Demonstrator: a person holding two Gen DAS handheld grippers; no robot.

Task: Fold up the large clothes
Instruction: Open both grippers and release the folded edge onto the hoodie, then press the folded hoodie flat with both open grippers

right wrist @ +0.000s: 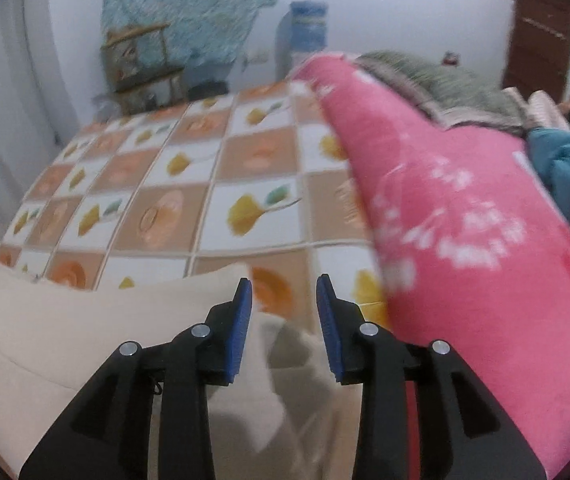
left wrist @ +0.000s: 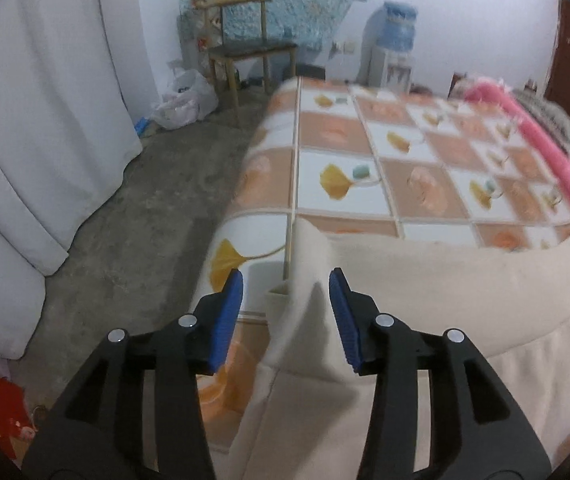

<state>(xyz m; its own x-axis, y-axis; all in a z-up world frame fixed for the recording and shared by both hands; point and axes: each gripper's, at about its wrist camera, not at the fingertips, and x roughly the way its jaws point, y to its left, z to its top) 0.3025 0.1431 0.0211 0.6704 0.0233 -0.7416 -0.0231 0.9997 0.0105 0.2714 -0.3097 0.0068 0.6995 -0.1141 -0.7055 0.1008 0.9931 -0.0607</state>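
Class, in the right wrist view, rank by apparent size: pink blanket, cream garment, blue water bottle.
1. pink blanket
2. cream garment, though nearness inflates both
3. blue water bottle, far away, so its true size is unsure

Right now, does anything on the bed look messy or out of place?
Yes. The cream garment has a corner peaked up between the open left gripper fingers instead of lying flat, and its right end is rumpled under the open right gripper. A pink blanket lies heaped along the bed's right side, beside the garment.
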